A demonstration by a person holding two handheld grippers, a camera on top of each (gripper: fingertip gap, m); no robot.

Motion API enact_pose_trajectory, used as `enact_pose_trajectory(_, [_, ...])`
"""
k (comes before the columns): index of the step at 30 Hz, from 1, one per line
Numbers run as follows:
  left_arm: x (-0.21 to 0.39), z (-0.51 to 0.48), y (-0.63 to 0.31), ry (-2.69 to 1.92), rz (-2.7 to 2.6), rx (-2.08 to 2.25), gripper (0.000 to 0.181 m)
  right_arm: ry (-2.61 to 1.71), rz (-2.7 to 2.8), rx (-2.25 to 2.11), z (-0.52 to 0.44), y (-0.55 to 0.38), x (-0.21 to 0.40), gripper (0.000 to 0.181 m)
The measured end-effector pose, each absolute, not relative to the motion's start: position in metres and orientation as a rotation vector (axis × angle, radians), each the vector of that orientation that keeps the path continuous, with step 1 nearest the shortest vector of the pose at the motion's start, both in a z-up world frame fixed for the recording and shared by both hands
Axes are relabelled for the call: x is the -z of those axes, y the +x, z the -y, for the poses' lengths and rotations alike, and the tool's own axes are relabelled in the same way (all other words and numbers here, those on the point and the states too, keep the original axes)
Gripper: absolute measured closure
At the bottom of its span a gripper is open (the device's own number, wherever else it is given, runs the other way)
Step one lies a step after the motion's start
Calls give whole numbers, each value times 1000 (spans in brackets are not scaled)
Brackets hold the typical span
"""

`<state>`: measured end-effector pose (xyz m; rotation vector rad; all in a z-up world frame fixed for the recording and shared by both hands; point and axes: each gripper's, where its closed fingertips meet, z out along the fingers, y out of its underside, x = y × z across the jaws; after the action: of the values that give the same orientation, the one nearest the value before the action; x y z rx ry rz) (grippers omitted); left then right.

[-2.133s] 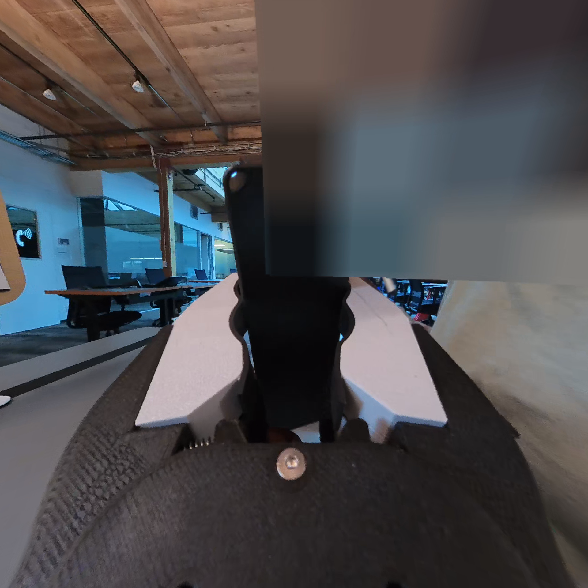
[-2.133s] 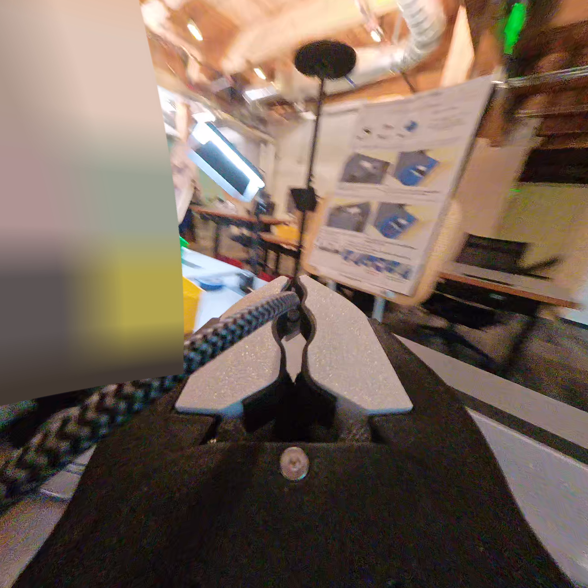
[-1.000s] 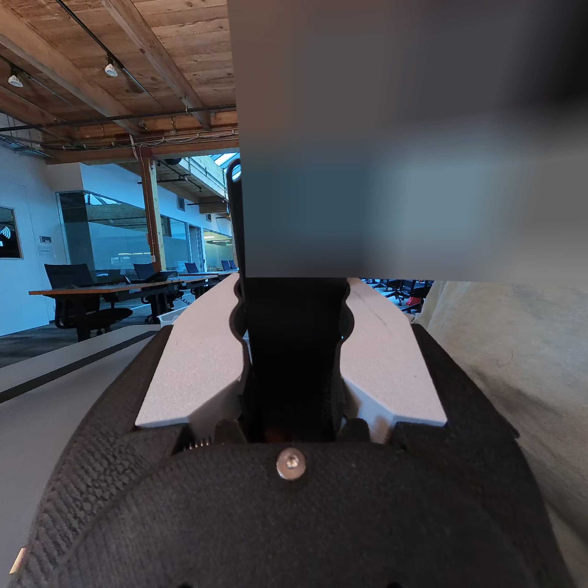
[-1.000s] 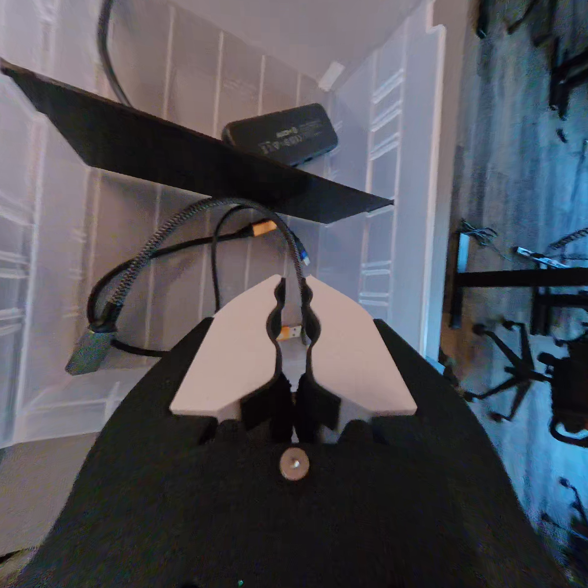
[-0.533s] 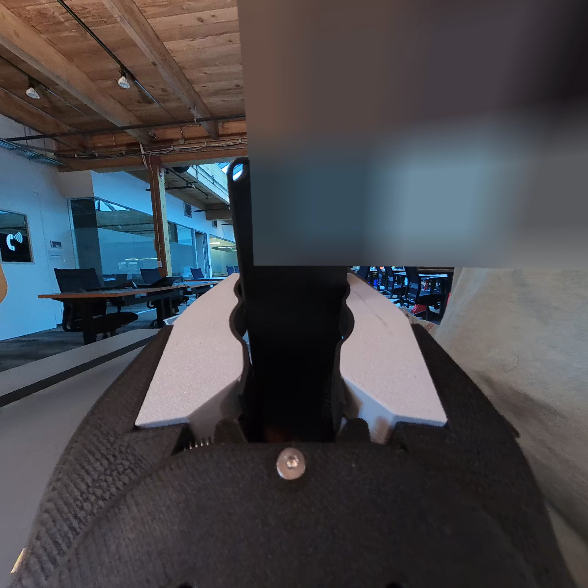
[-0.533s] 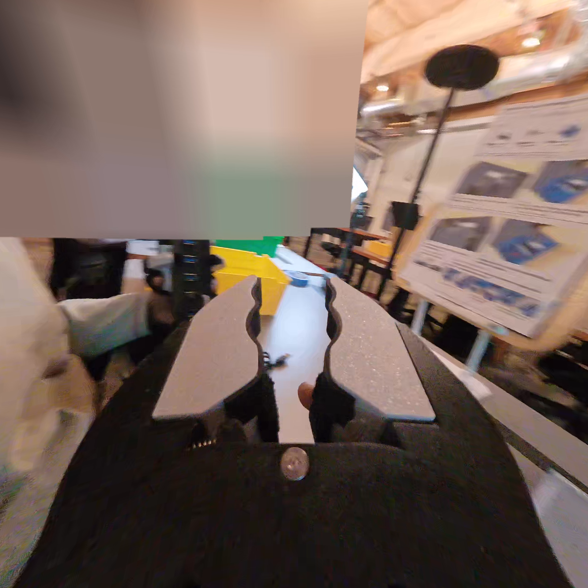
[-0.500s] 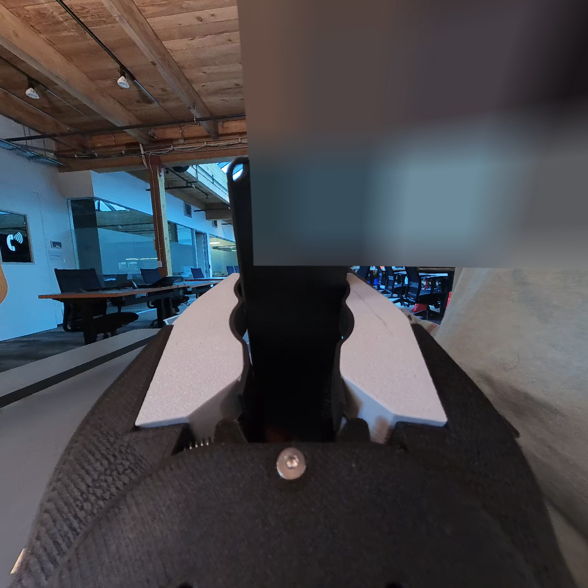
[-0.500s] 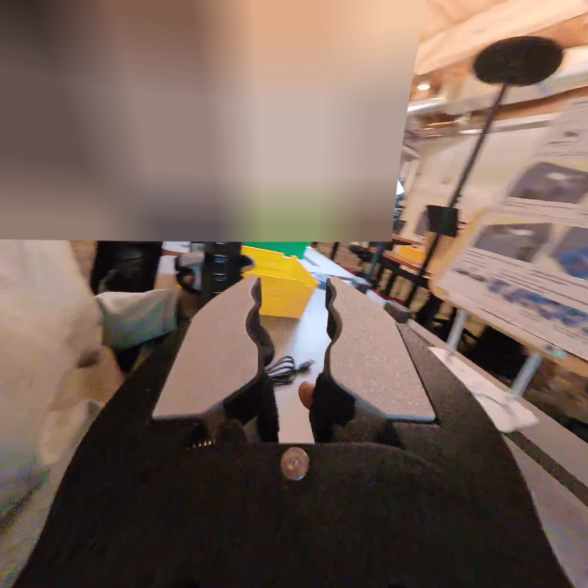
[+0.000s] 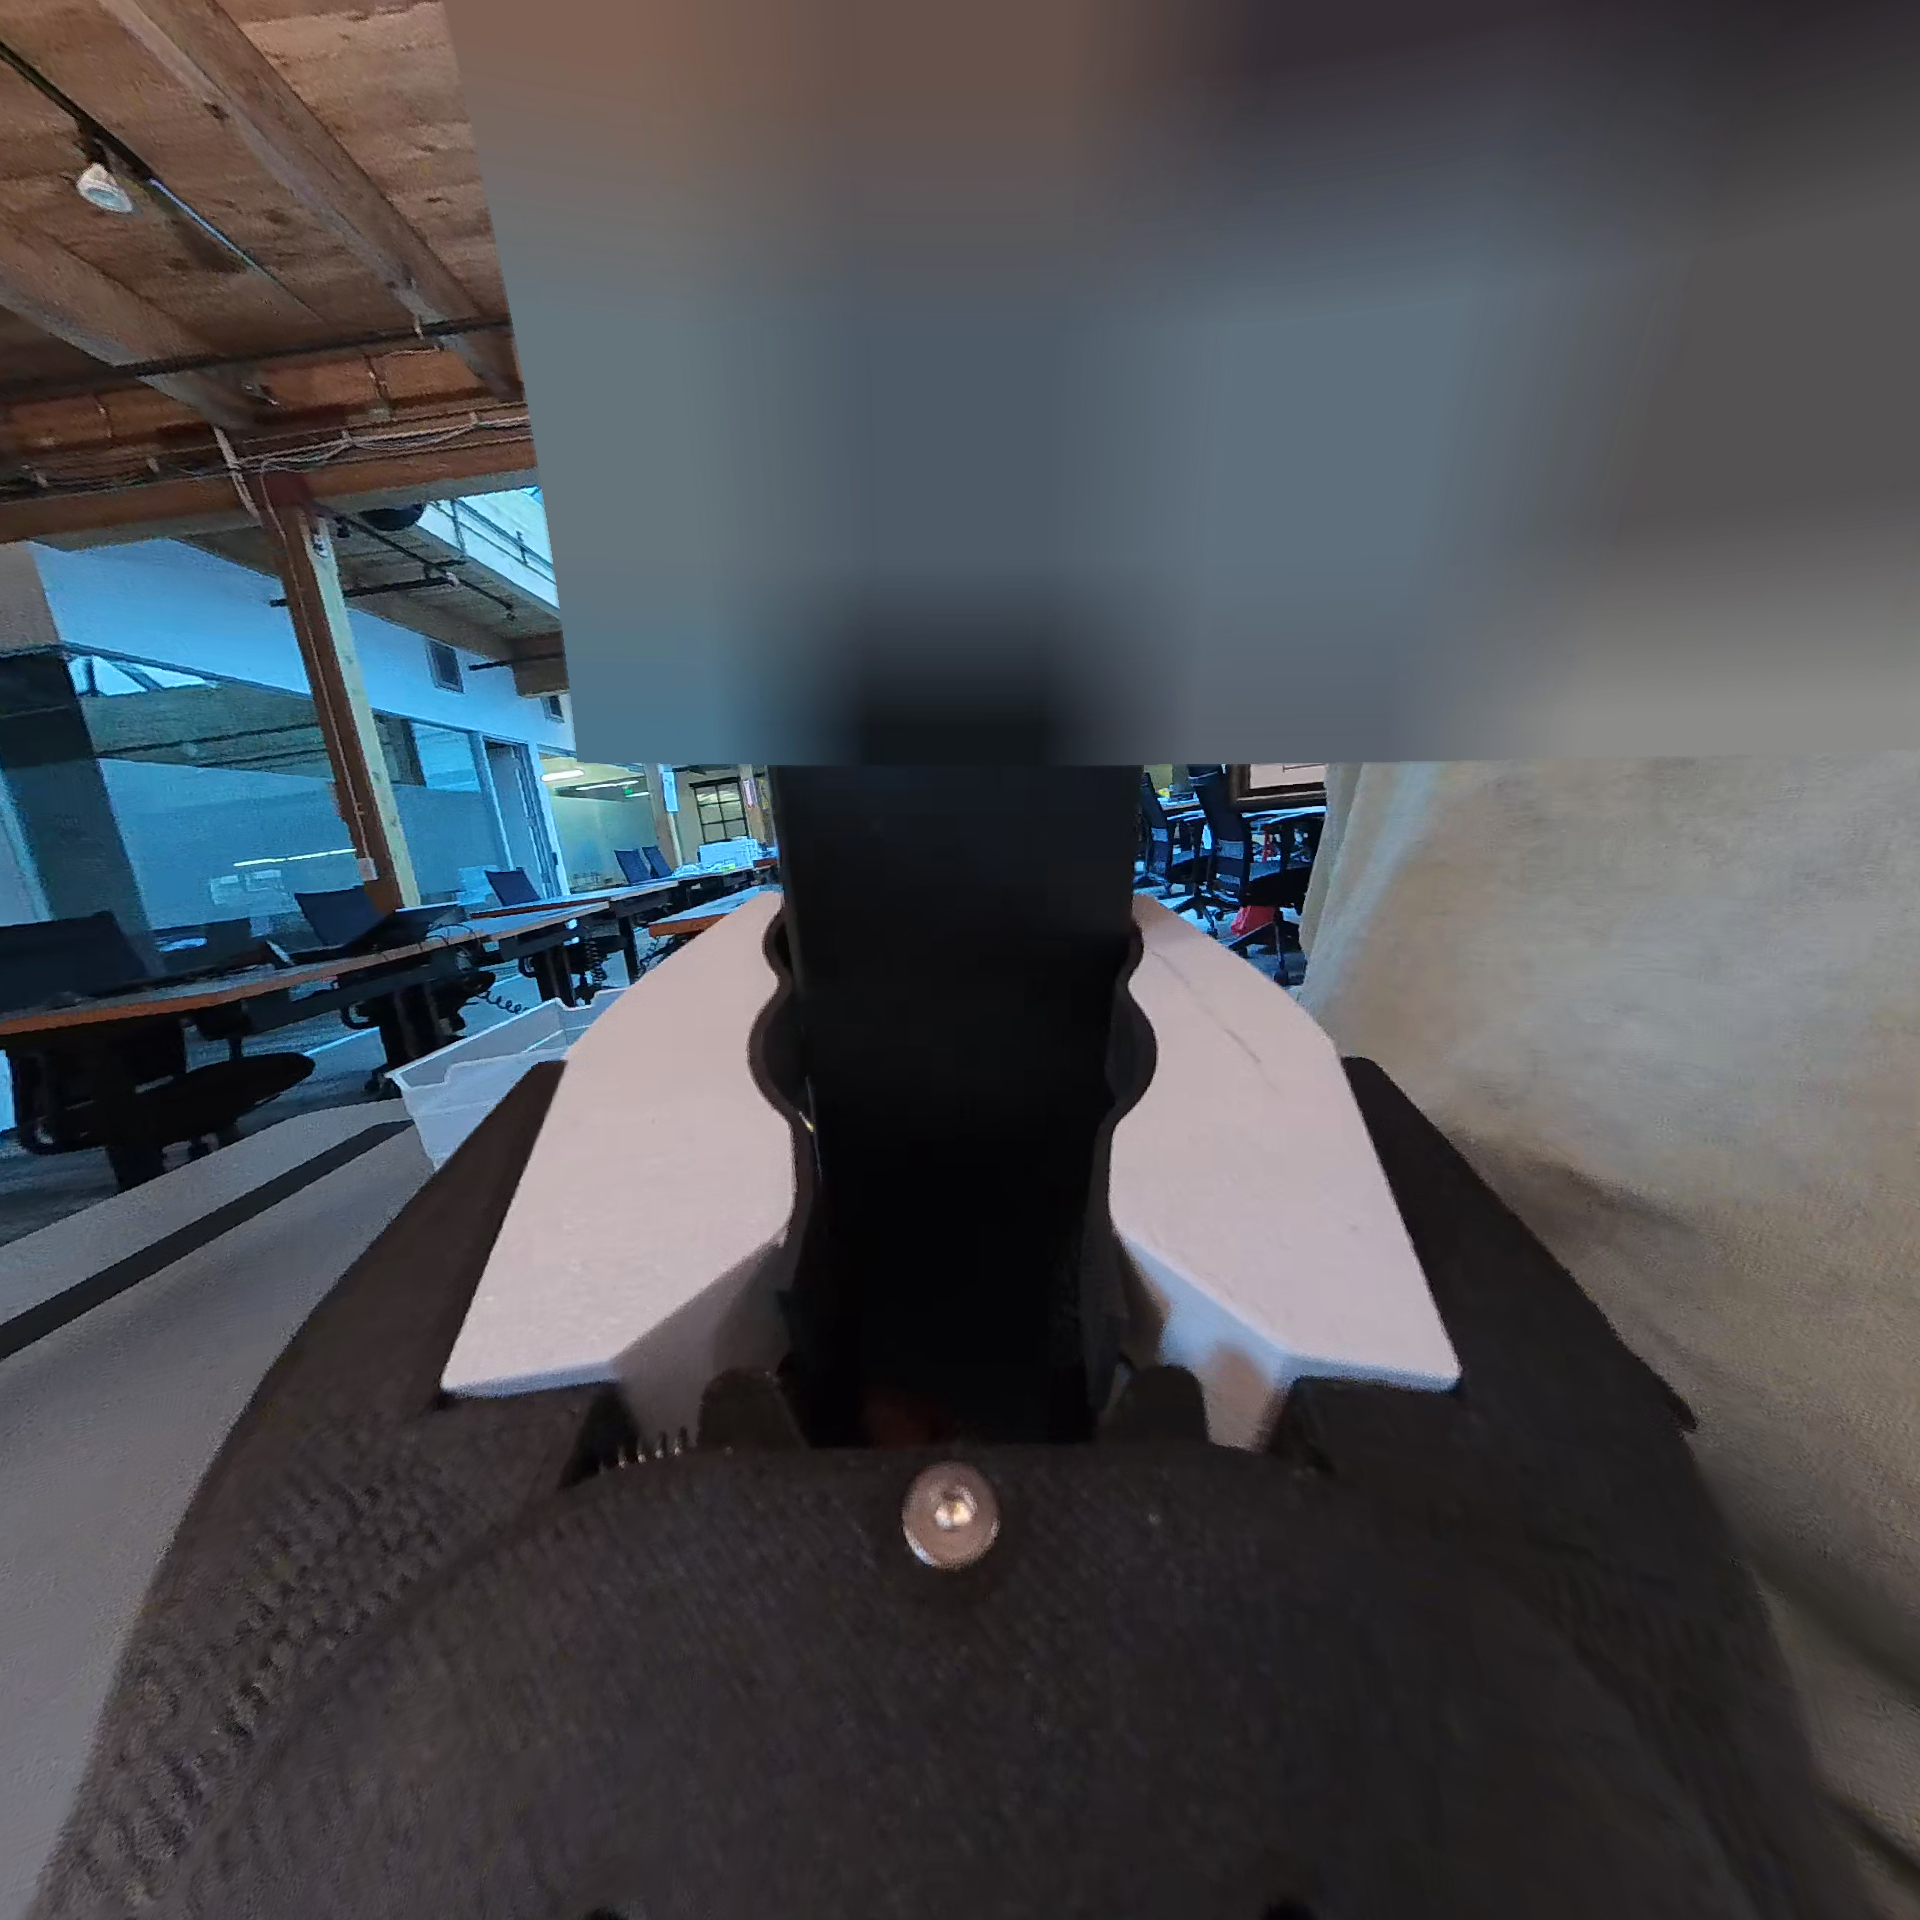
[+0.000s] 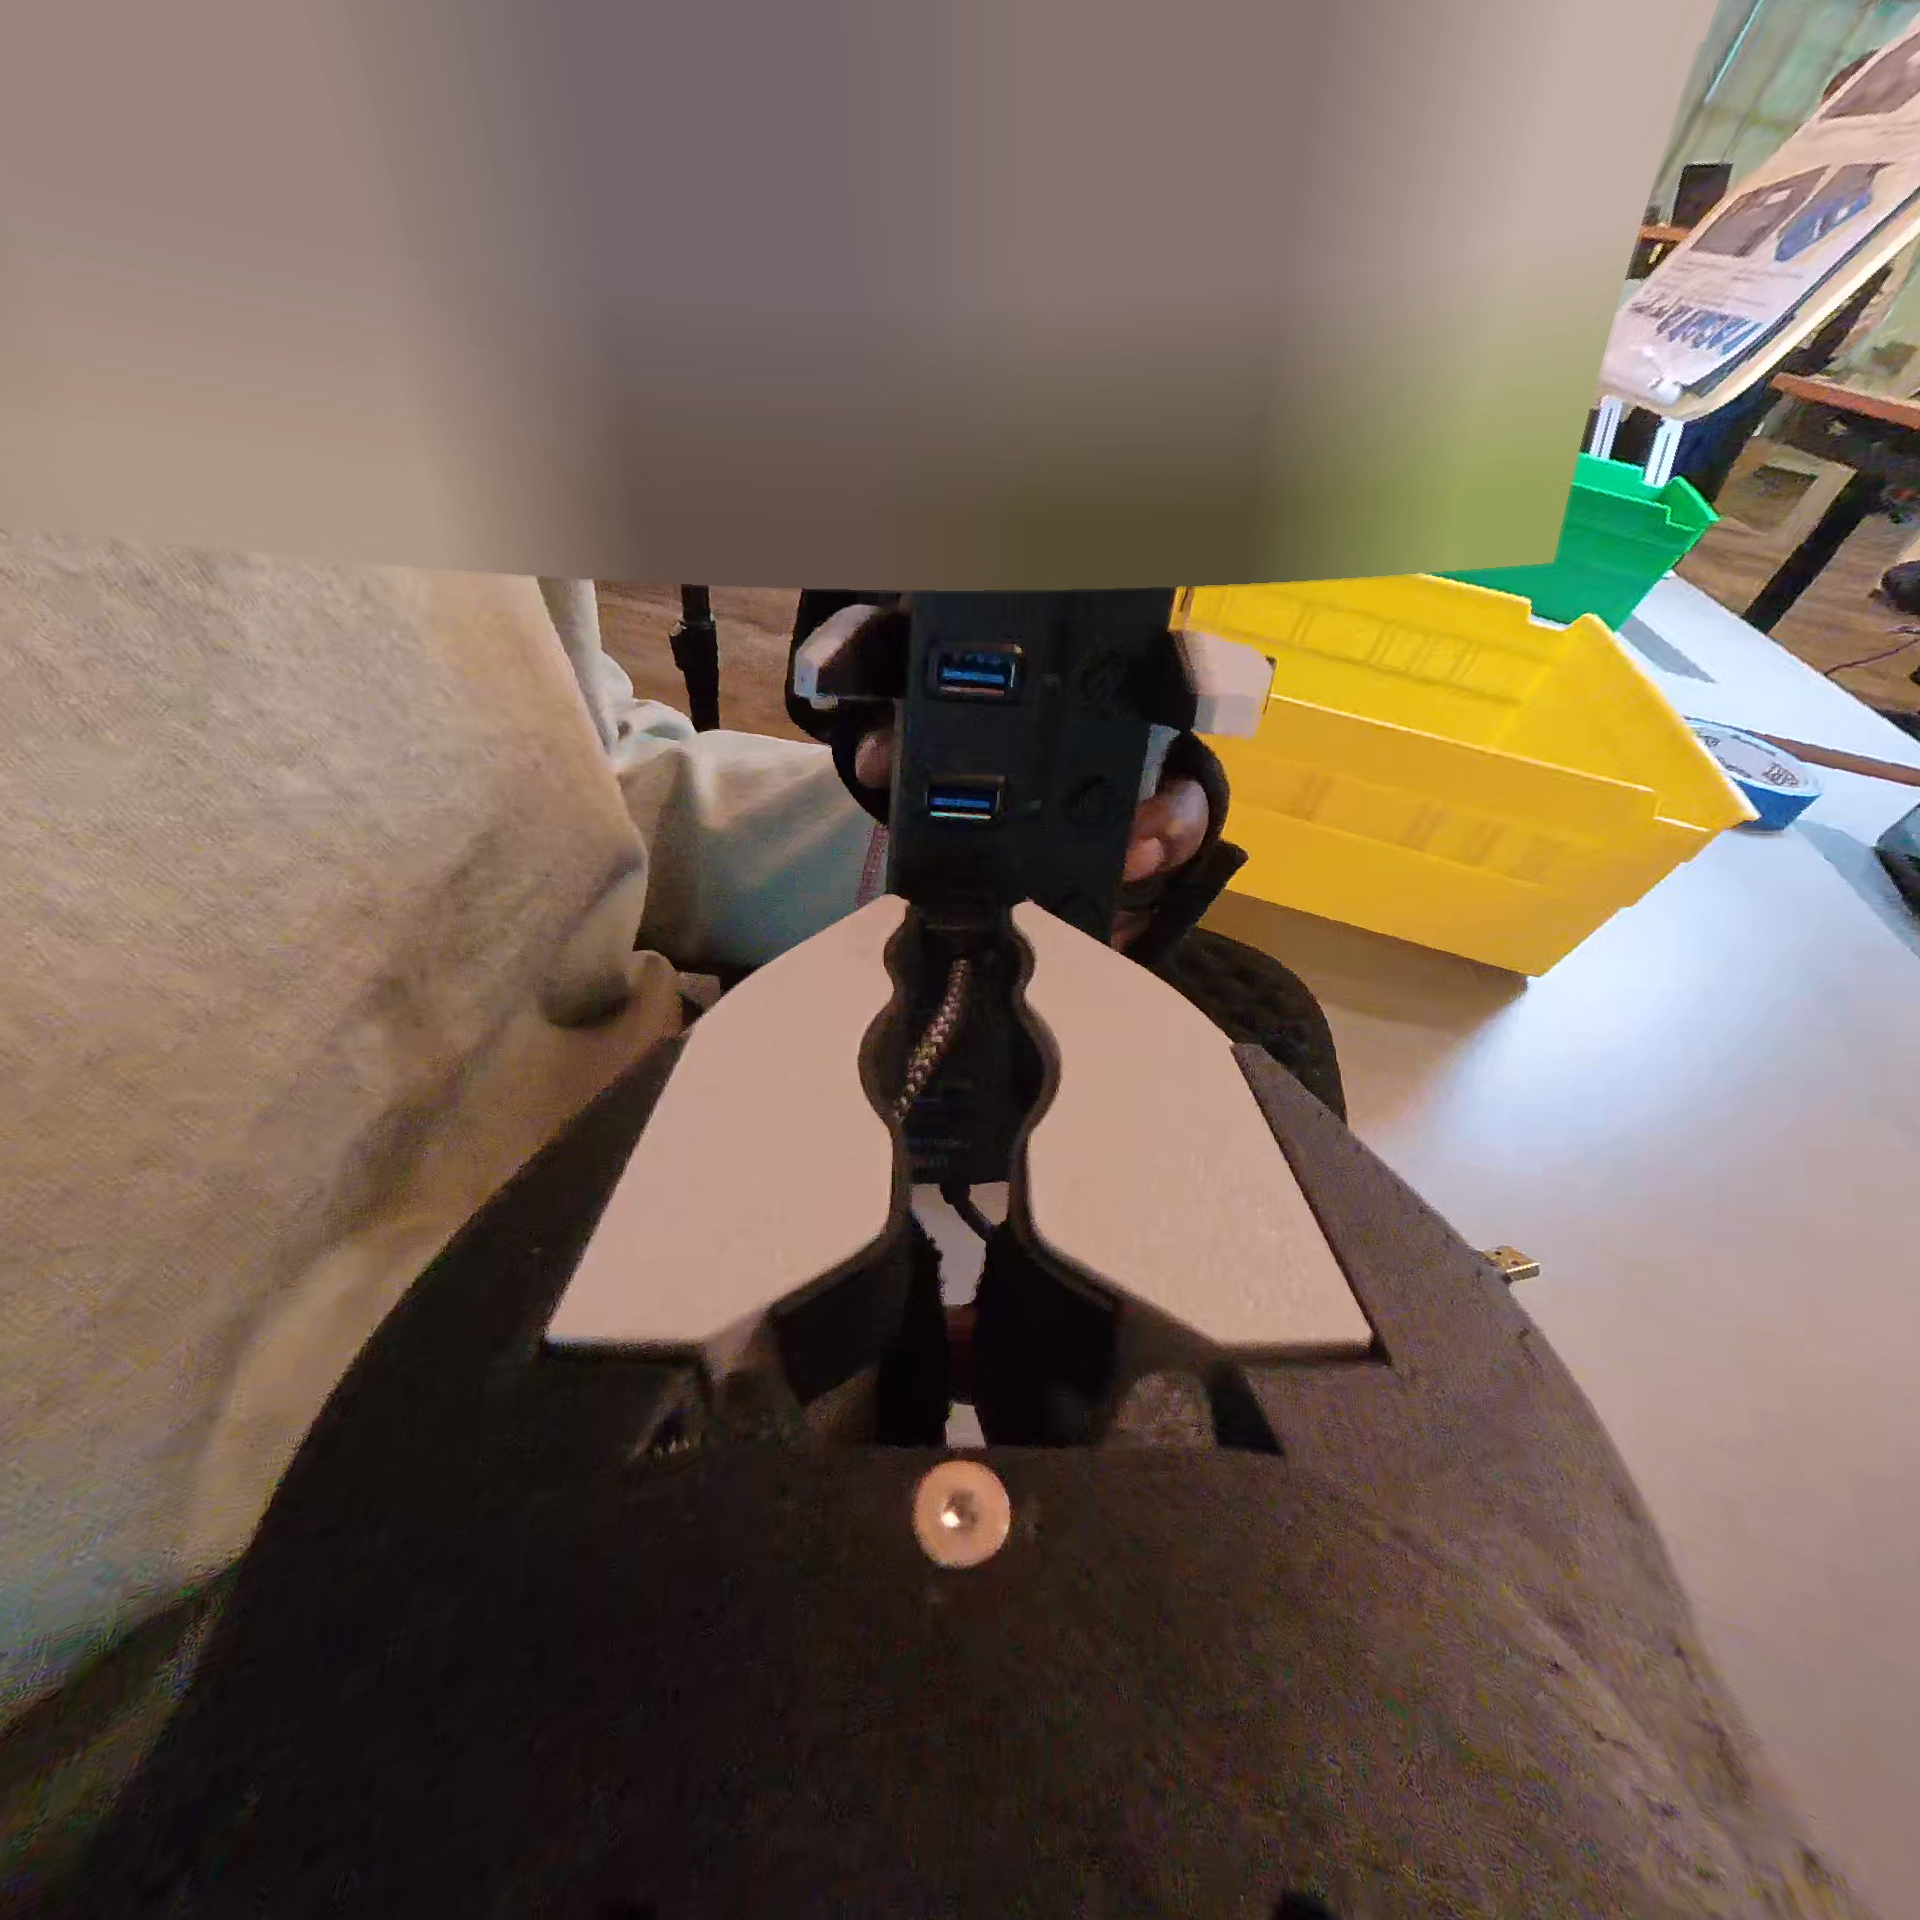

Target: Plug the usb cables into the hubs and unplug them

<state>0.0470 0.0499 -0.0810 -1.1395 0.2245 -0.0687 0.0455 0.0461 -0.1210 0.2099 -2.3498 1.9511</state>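
Note:
My left gripper [image 9: 951,935] is shut on a black USB hub [image 9: 951,1049] that stands upright between its white fingers; a blurred patch hides the hub's top. In the right wrist view the same hub [image 10: 1023,748] shows two blue ports and is held by the left gripper's fingers [image 10: 1231,691]. My right gripper [image 10: 956,920] is shut on the plug end of a braided black-and-white cable [image 10: 935,1029]. Its fingertips sit right at the hub's lower end, where the plug meets the hub. Whether the plug is fully seated is hidden.
A yellow bin [image 10: 1455,790] and a green bin [image 10: 1626,525] stand on the white table [image 10: 1610,1143] to the right, with a blue tape roll [image 10: 1761,784] and a poster board [image 10: 1808,239] beyond. A person's cream sleeve [image 10: 260,935] fills the left. A clear bin [image 9: 488,1070] is by the left gripper.
My right gripper was open and empty half a second ago; it has swung left to the hub and is now shut on the braided cable's plug. The left gripper still holds the hub, turned slightly.

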Motion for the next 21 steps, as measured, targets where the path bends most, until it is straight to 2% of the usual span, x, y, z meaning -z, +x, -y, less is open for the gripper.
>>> enact_pose_trajectory(3, [82, -51, 47, -1145, -226, 75, 125, 211, 2356, -1950, -45, 44, 125, 163])
enact_pose_trajectory(13, [76, -48, 39, -1102, -170, 79, 124, 173, 2276, -2036, -44, 40, 118, 168])
enact_pose_trajectory(19, [94, -65, 29, -1256, -124, 13, 101, 131, 2081, -2062, -48, 30, 107, 168])
enact_pose_trajectory(21, [100, -69, 26, -1291, -125, -56, 107, 152, 2068, -2090, -48, 33, 106, 168])
